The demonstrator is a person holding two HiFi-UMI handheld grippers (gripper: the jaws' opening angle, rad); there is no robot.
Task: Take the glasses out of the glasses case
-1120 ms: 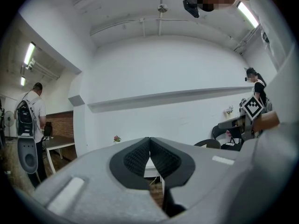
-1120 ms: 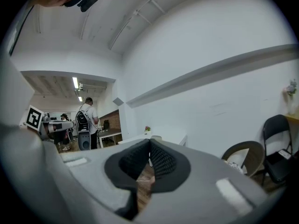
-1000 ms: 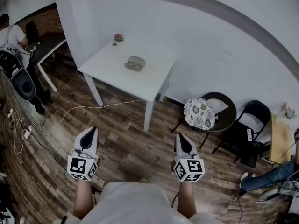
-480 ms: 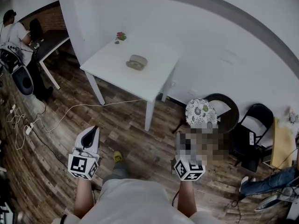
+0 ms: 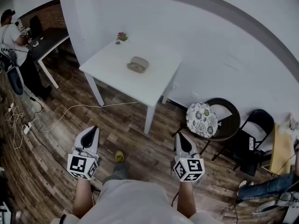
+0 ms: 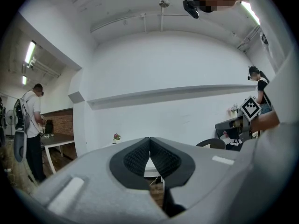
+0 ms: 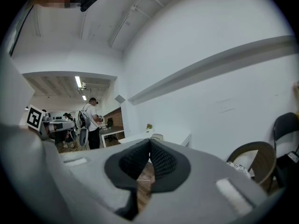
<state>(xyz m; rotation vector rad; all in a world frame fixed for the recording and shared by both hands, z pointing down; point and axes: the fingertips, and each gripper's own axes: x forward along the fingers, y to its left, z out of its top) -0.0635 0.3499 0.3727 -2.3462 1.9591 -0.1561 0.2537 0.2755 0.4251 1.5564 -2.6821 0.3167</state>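
Observation:
A beige oval glasses case (image 5: 138, 65) lies closed on the white table (image 5: 112, 69), well ahead of me across the wooden floor. My left gripper (image 5: 89, 130) and right gripper (image 5: 181, 136) hang side by side near my body, far short of the table. Both are shut with nothing between the jaws. In the left gripper view the left gripper (image 6: 149, 139) has its dark pads pressed together. In the right gripper view the right gripper (image 7: 149, 141) is the same, with the case (image 7: 157, 136) small on the table behind it. The glasses are hidden.
A small potted flower (image 5: 121, 36) stands at the table's far corner. A round chair with a patterned cushion (image 5: 202, 119) and a black folding chair (image 5: 252, 136) stand to the right. A cable (image 5: 84, 107) runs over the floor. A person (image 5: 11, 34) stands at a desk far left.
The view has shifted slightly, so the table sits a little nearer and further right. My foot now shows on the floor between the grippers. Both grippers keep their pose, still shut.

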